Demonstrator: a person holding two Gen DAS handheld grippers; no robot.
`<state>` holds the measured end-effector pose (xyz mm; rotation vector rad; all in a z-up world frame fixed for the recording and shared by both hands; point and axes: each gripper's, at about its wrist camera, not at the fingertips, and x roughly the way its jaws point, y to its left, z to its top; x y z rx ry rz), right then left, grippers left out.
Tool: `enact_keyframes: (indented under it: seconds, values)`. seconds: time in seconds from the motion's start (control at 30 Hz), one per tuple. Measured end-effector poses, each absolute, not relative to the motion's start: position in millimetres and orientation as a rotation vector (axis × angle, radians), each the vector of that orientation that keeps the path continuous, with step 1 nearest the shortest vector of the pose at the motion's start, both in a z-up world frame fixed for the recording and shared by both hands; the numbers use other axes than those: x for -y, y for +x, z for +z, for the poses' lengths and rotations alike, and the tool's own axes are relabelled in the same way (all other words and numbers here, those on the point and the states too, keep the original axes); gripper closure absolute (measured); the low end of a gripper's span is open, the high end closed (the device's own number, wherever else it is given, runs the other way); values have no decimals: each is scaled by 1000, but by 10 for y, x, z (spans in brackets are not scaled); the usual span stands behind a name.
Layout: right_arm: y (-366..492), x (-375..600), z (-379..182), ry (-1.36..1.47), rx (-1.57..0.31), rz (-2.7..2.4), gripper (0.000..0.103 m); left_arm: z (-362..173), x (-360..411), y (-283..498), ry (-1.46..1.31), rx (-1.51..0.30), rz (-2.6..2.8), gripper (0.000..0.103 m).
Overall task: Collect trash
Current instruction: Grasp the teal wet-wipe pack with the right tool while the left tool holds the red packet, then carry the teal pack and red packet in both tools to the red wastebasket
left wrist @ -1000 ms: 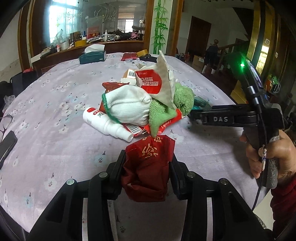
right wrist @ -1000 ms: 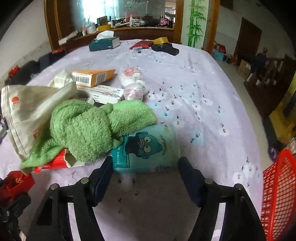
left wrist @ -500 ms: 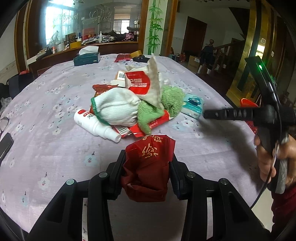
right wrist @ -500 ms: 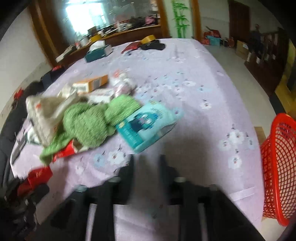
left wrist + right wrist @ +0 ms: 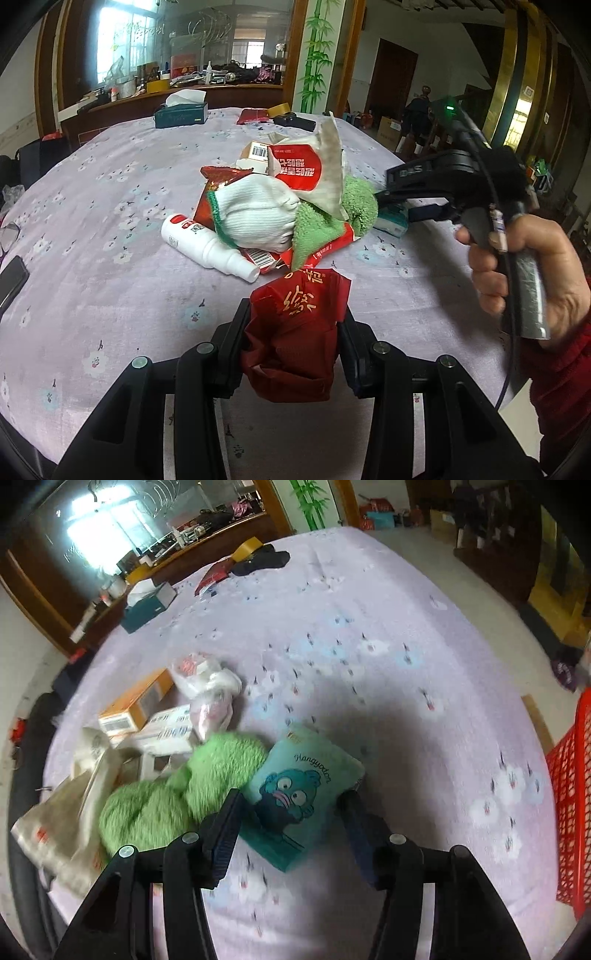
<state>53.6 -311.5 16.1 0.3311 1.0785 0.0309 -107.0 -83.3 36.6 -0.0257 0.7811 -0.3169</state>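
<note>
My left gripper (image 5: pixel 293 314) is shut on a crumpled dark red packet (image 5: pixel 295 339) just above the purple tablecloth (image 5: pixel 110 295). Ahead lies a trash pile: a white glove (image 5: pixel 258 210), a green towel (image 5: pixel 317 229), a white spray bottle (image 5: pixel 207 247) and a beige-and-red bag (image 5: pixel 310 173). My right gripper (image 5: pixel 290 805), tilted, straddles a teal tissue pack (image 5: pixel 303 786) lying beside the green towel (image 5: pixel 177 797). Its jaws are opening and the pads stand a little off the pack. In the left wrist view, a hand (image 5: pixel 517 266) holds that right gripper (image 5: pixel 395 206) at the pile's right side.
A red mesh basket (image 5: pixel 569 812) stands off the table's right edge. Orange and white boxes (image 5: pixel 136 705) and a plastic bag (image 5: pixel 207 686) lie behind the towel. A tissue box (image 5: pixel 181 114) sits at the far side, a phone (image 5: pixel 11 280) at the left edge.
The right gripper, drawn back half a second ago with narrow jaws, has come forward again, rolled, and widened around the teal pack. The left gripper keeps its hold on the red packet.
</note>
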Motion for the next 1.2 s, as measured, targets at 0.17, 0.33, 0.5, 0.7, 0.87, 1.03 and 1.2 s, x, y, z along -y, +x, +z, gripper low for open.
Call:
enact_keyframes:
  seconds: [0.17, 0.33, 0.5, 0.7, 0.87, 1.03, 1.2]
  values:
    - [676, 2954, 132, 193, -1072, -17, 39, 364, 851, -1086, -22, -776, -324, 62]
    - [627, 3001, 146, 158, -1046, -5, 50, 357, 882, -1109, -18, -779, -332, 62]
    - [334, 3192, 223, 211, -998, 56, 75, 375, 947, -1129, -12, -776, -340, 62]
    - [14, 3372, 274, 295, -936, 115, 77, 412, 1068, -1174, 11, -771, -351, 62]
    - [-277, 3492, 396, 329, -872, 131, 77, 447, 1141, -1196, 24, -761, -355, 62]
    - [-640, 3505, 494, 338, -819, 147, 77, 451, 1215, -1188, 31, -761, -370, 62]
    - [-900, 3531, 563, 353, -796, 165, 77, 532, 1316, -1118, 26, -747, -396, 62]
